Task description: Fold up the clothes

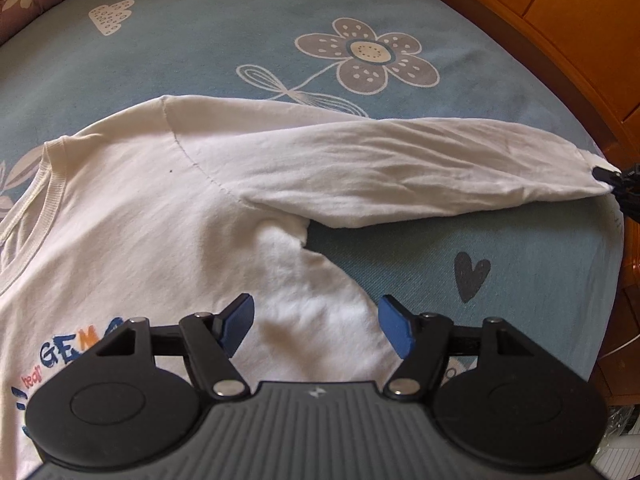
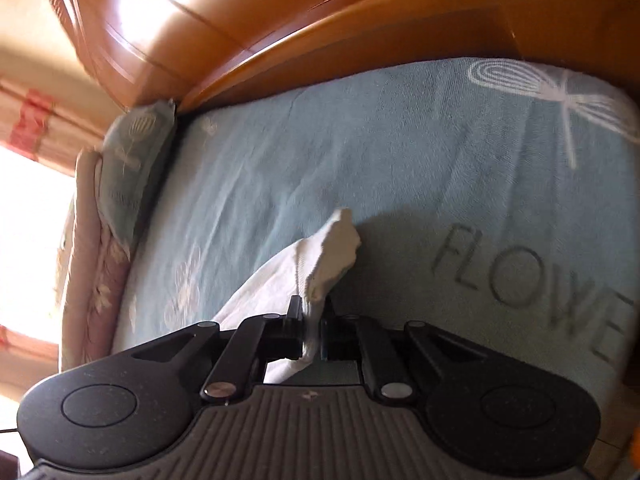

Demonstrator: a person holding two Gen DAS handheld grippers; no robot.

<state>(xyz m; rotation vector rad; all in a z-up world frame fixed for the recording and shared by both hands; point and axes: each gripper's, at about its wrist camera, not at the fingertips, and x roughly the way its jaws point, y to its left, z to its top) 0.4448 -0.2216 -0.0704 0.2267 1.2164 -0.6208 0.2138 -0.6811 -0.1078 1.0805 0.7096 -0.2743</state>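
A white long-sleeved shirt [image 1: 132, 216] with a coloured print lies flat on the blue bed sheet [image 1: 248, 32]. Its sleeve [image 1: 420, 168] stretches out to the right. My left gripper [image 1: 316, 322] is open with blue pads, hovering over the shirt's side below the armpit. My right gripper [image 2: 314, 330] is shut on the sleeve cuff [image 2: 332, 260], which bunches up between the jaws. In the left wrist view the right gripper's tip [image 1: 608, 178] shows at the sleeve's end, near the bed's right edge.
A wooden bed frame [image 1: 552, 36] runs along the far and right edges of the mattress. A pillow [image 2: 132, 168] lies by the headboard [image 2: 280, 40] in the right wrist view. A bright window with curtains is at the left there.
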